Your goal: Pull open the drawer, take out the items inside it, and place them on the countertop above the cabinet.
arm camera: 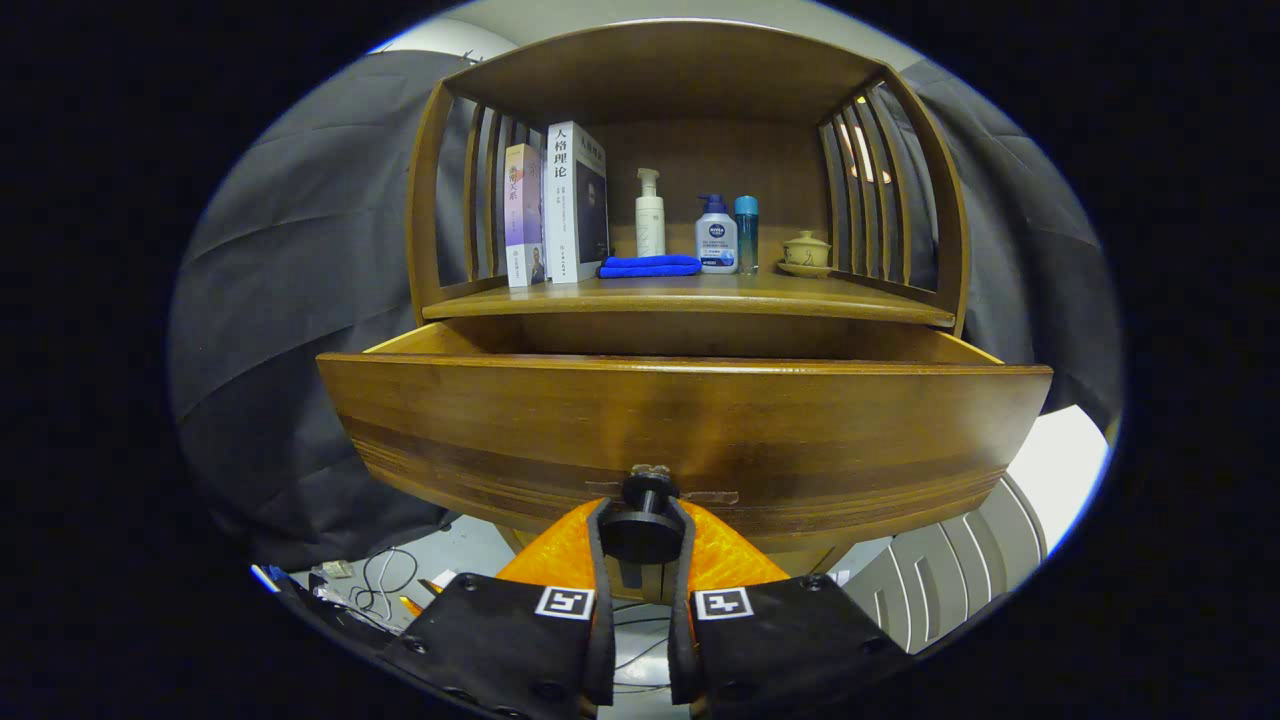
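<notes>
Dark cloth walls close off the booth on both sides of a wooden cabinet point(690, 290), and that is my backdrop. From the tool outward: my gripper point(641, 535) has its fingers drawn in tight on the round black knob point(641, 533) of the drawer point(690, 420), one finger at the knob's nine o'clock and the other at its three o'clock, both pressing on it. At twelve o'clock from the knob rises the drawer front, which stands well forward of the cabinet body, so I judge the pull as done or nearly so. I cannot see the drawer's inside from this low angle, so I cannot tell what lies in it. Further toward twelve o'clock, the countertop point(690, 292) carries two books point(560, 205), a blue cloth point(650, 265), three bottles point(716, 232) and a small lidded cup point(806, 250). Letting go of the knob, lifting out the items and setting them on that countertop all remain.
</notes>
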Tool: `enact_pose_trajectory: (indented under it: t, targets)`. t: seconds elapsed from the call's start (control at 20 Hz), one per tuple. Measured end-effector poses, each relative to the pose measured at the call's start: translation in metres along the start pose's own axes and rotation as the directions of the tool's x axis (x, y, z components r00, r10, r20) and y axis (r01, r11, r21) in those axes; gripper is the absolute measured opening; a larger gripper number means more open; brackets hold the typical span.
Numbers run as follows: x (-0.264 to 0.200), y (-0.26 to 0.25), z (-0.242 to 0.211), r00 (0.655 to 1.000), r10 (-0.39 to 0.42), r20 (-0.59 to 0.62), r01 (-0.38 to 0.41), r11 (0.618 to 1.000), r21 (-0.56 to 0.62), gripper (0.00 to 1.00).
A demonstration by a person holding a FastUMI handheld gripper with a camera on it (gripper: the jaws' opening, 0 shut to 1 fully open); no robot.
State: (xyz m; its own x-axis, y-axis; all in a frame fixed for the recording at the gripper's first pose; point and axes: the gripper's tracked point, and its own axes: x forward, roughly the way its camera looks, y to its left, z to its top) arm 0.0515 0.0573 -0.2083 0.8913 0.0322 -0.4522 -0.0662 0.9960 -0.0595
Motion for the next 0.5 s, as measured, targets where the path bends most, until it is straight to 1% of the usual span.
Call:
enact_pose_trajectory:
  t: [0.3, 0.5]
  targets:
    - [-0.022, 0.004, -0.019, 1.0, 0.019, -0.016, -0.019, 1.0, -0.014, 0.23]
    - [-0.037, 0.007, -0.026, 0.999, 0.035, 0.0, -0.035, 0.998, -0.047, 0.23]
